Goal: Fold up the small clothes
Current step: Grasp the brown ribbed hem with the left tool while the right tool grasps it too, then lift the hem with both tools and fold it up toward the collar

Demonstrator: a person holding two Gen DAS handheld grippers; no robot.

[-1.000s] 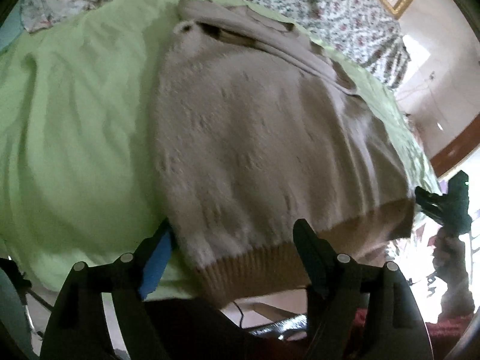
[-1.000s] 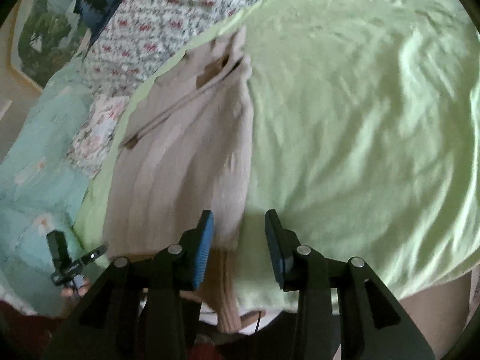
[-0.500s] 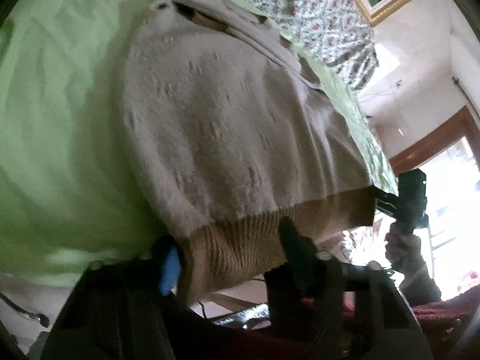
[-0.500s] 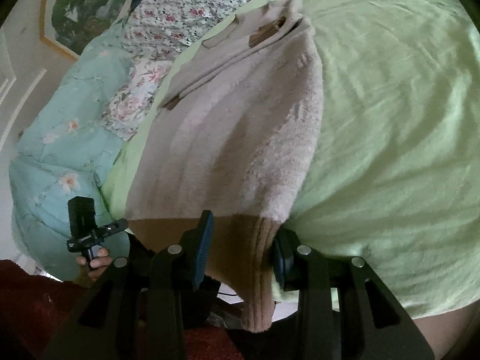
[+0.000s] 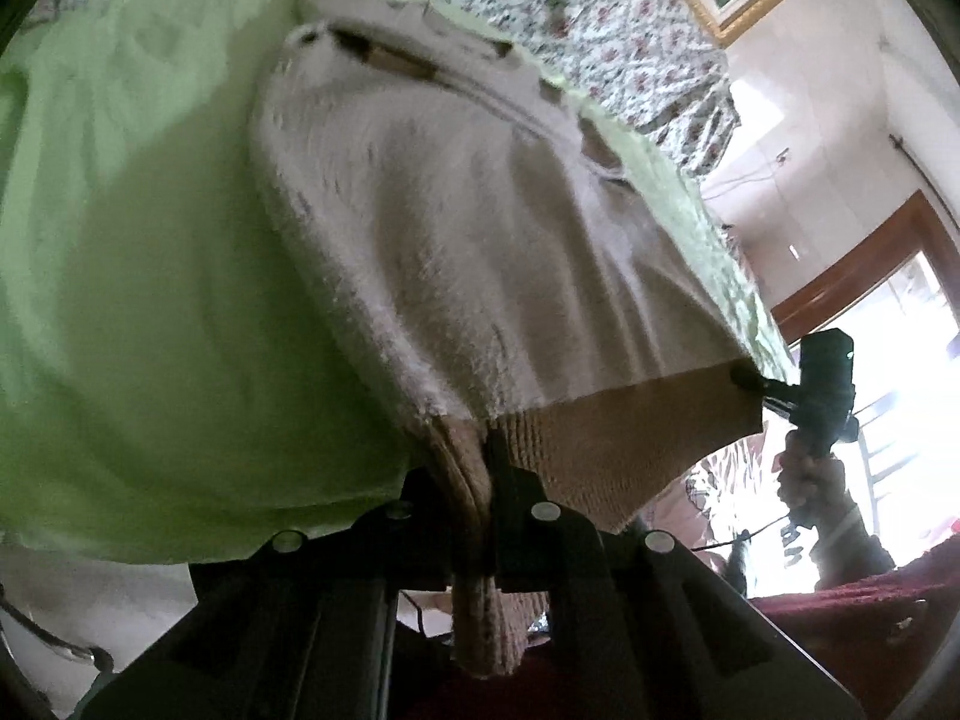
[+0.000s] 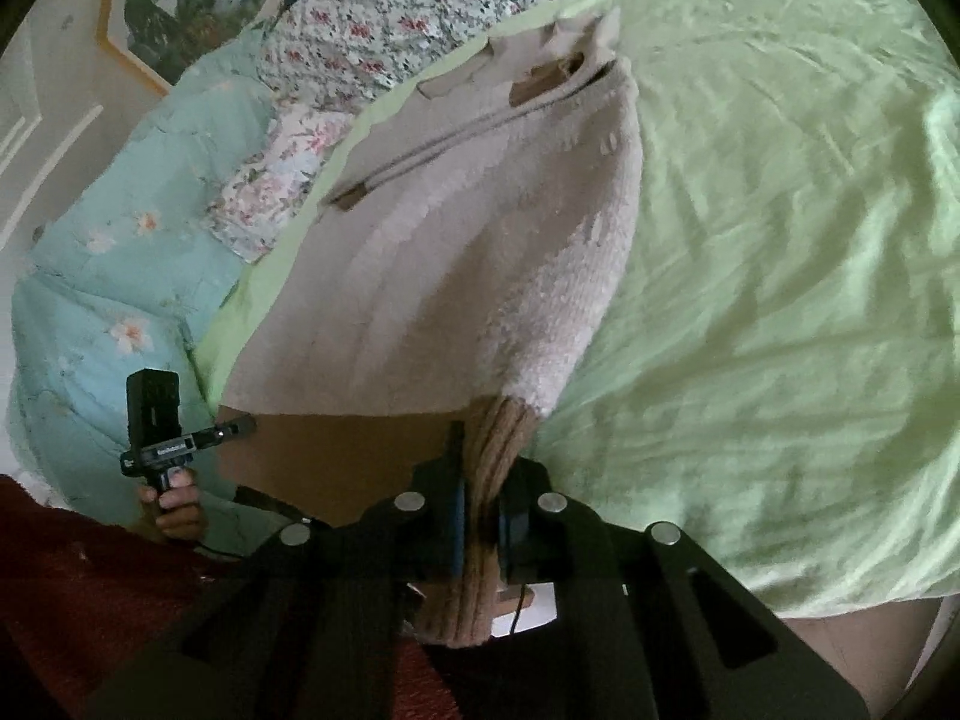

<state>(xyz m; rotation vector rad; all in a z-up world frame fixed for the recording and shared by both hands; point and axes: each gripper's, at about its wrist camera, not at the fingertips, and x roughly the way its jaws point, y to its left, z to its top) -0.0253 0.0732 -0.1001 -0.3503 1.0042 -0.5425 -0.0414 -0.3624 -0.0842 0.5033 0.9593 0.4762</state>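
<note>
Both jaws now on sweater [image 5: 480,276] hem

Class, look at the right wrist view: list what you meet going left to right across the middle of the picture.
Pale blue floral quilt → left tool held at the hem's far corner → beige sweater → green sheet.

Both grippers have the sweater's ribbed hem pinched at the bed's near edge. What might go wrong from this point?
The left gripper and right gripper each hold only a narrow bunch of the ribbed hem; the thick knit may slip out when lifted. The sweater has its folded sleeves lying loose near the collar, so carrying the hem forward might drag or spill them across the green sheet.
</note>
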